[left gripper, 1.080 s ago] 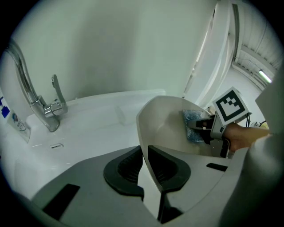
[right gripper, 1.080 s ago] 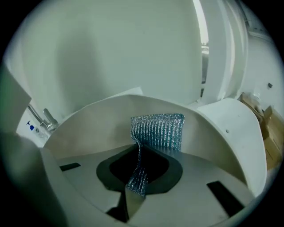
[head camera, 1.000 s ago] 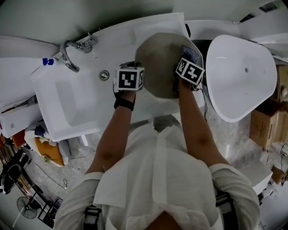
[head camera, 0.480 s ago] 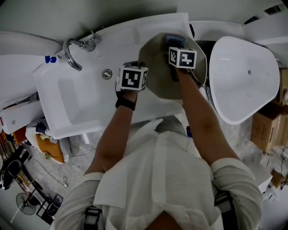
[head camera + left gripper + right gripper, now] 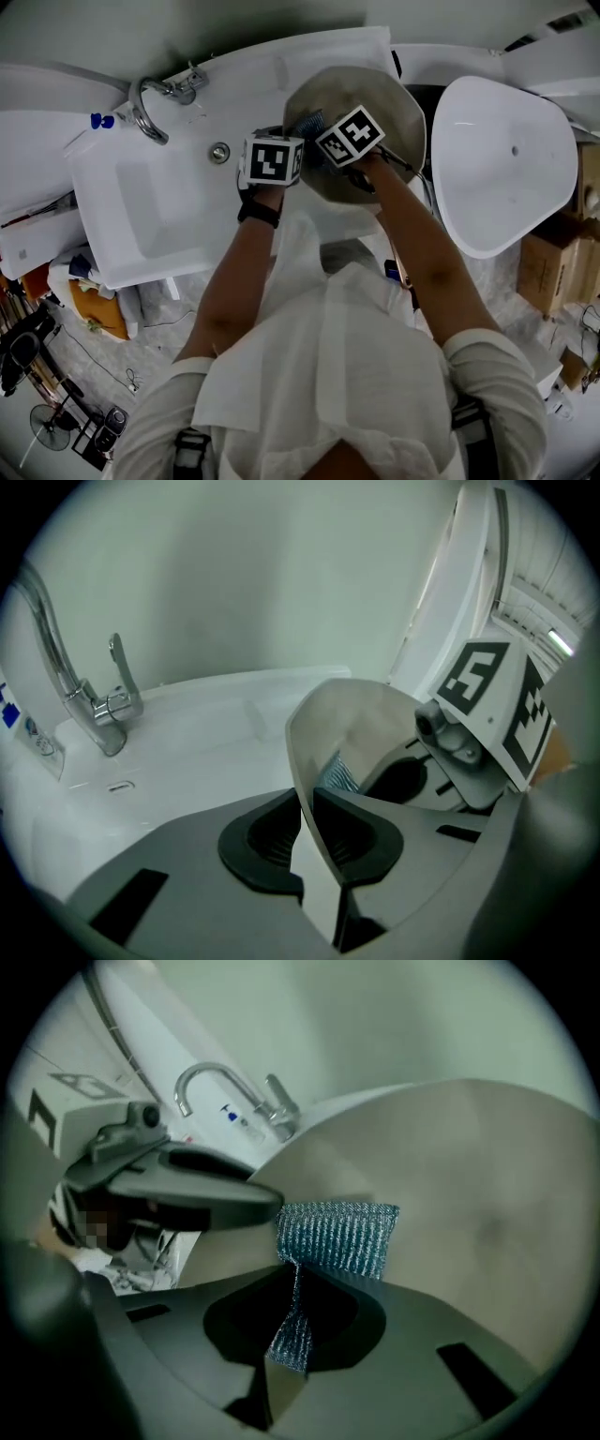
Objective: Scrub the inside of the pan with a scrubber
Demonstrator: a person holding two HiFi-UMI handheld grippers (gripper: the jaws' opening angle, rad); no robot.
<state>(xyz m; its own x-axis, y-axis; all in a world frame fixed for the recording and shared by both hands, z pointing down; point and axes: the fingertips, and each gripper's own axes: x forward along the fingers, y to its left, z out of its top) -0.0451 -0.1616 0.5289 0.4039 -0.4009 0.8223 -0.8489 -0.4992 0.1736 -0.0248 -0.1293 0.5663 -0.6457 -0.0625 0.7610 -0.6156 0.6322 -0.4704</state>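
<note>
Sweeping over from the far rim, the right gripper (image 5: 291, 1312) now works the left side of the pan (image 5: 375, 94), its fingers clenched on a blue mesh scrubber (image 5: 337, 1237) that lies against the inside. Beside it, the left gripper (image 5: 306, 819) has its fingers grasping the tilted pan's rim, next to the white sink (image 5: 159, 216).

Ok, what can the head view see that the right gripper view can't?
Only the head view shows the drain, the person's arms and the big white tub off to the right. Only the right gripper view shows how the right tool has its jaws pinched shut on the blue scrubber. Both views show the pan, the faucet and the scrubber.
</note>
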